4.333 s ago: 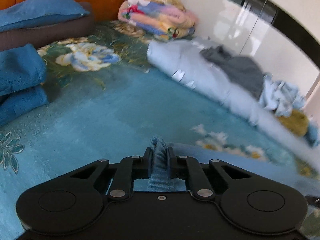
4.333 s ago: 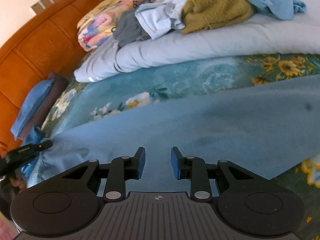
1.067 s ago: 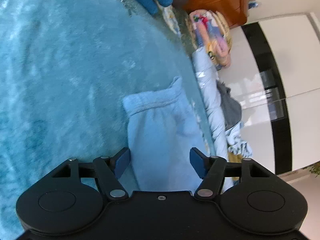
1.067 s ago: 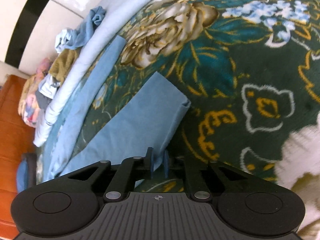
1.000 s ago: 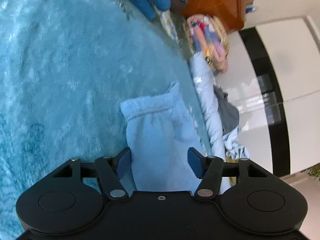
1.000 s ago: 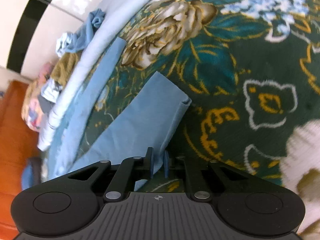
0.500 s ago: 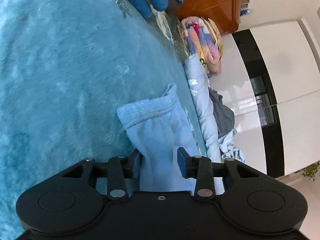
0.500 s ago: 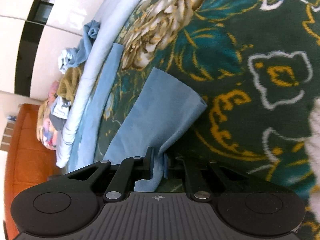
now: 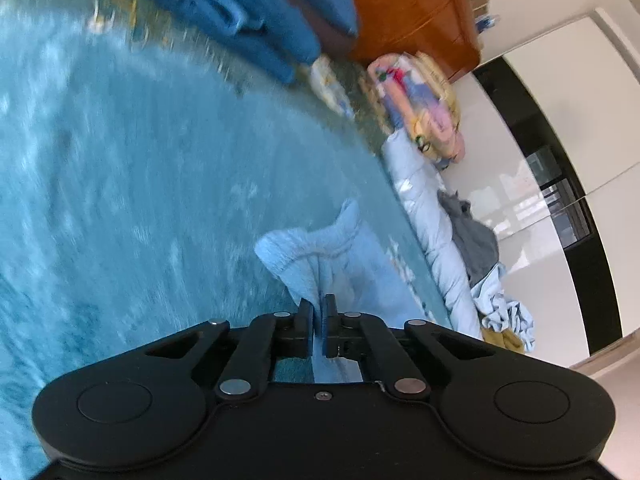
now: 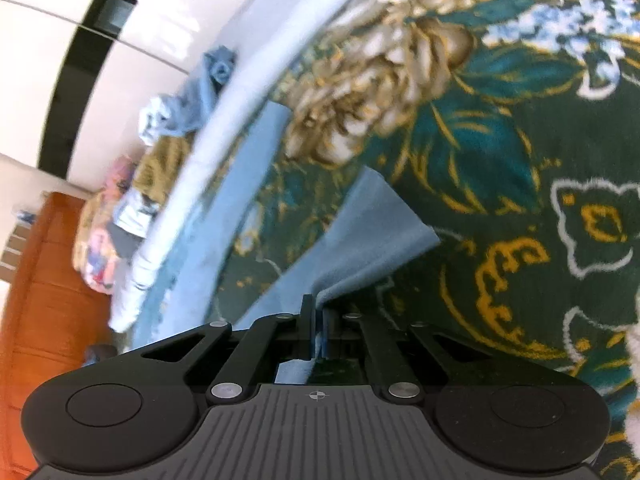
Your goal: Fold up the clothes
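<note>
Left gripper [image 9: 319,306] is clamped tight on the light blue garment [image 9: 320,256], a fold of cloth pinched between its fingers. From that grip the cloth fans out toward twelve o'clock, ending in a ribbed hem that runs from ten to one o'clock across the teal bedspread [image 9: 120,200]. Over on the other side, the right gripper [image 10: 316,312] is also closed on the light blue garment [image 10: 360,236], a thin edge of it caught between the fingers. Here the fabric climbs away toward one o'clock to a sharp corner at about two o'clock, and its long axis stretches off toward ten o'clock along the floral bedspread [image 10: 500,140], beside the rolled pale quilt [image 10: 224,128]. Both views are blurred. A clothes pile [image 9: 480,248] sits on the quilt at three o'clock.
</note>
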{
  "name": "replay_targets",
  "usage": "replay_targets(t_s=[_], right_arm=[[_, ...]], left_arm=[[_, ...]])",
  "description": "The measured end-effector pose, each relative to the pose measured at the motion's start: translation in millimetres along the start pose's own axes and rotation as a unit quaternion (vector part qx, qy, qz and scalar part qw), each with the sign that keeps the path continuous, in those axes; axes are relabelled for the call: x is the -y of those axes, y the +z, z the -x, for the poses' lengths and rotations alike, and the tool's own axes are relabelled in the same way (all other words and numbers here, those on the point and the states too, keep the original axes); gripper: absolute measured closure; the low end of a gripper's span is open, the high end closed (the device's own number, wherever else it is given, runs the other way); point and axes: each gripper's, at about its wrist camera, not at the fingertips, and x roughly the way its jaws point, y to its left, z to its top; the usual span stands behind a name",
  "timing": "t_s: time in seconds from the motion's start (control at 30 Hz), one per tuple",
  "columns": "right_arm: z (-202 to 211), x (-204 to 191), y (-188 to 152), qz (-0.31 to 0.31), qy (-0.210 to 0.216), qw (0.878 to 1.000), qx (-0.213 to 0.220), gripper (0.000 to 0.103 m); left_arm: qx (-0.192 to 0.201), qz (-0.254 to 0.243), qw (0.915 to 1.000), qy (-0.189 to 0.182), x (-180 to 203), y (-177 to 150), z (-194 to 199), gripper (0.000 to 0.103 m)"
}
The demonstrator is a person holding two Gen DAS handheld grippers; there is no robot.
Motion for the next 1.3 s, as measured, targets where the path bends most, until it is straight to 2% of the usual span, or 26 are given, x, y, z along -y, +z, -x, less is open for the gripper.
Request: replay_targets(t_s=[0.07,0.2,0.47,0.6,0.67,0.87,1.0,1.1,1.17,1.3], right_arm=[[6.0,-2.3,1.2,0.006,0.004,1.000,0.003,0.101],[11.6,-4.1,2.9,0.013,0.005,1.000,0.001,0.101],[4.5,-1.0,-1.6,0.020,-0.018,0.999,-0.016,0.101],[2.0,4.3,-3.4,0.018,-0.023,0.999,-0.029,0.100],[2.1,6.9,-5.1,0.018,-0.028,0.999,-0.033,0.100],[-0.5,16.6,-9.6,0.005,-0.035,0.998,-0.042,0.098],[-5.3,20.2,-11.7,-0.007,-0.037,0.998,-0.043,0.096],[-6.5,20.3,-11.1,-0.007,-0.036,0.998,-0.043,0.095],[-6.1,21.4,-10.6,-0.011,-0.030,0.999,-0.044,0.094],[-8.2,23.0,-9.1,-0.017,-0.026,0.999,-0.043,0.094]], left_arm=[[0.016,-0.006,0.9998,-0.002,2.1,2.2,12.6,0.103],[0.018,-0.025,0.9995,0.001,5.7,4.7,27.5,0.103],[-0.022,0.011,0.9997,0.006,-10.8,3.0,27.1,0.101],[-0.046,0.016,0.9985,0.024,-18.4,-3.1,19.7,0.082],[-0.057,0.022,0.9978,0.026,-21.6,-5.6,14.5,0.063],[-0.069,0.026,0.9973,-0.004,-25.9,-10.0,-0.6,0.044],[-0.078,0.005,0.9968,-0.017,-18.6,-7.1,-16.6,0.044],[-0.080,0.006,0.9963,-0.031,-18.1,-6.4,-23.8,0.048],[-0.082,0.007,0.9958,-0.040,-19.0,-6.9,-27.3,0.059],[-0.083,0.021,0.9949,-0.053,-24.2,-9.1,-33.4,0.073]])
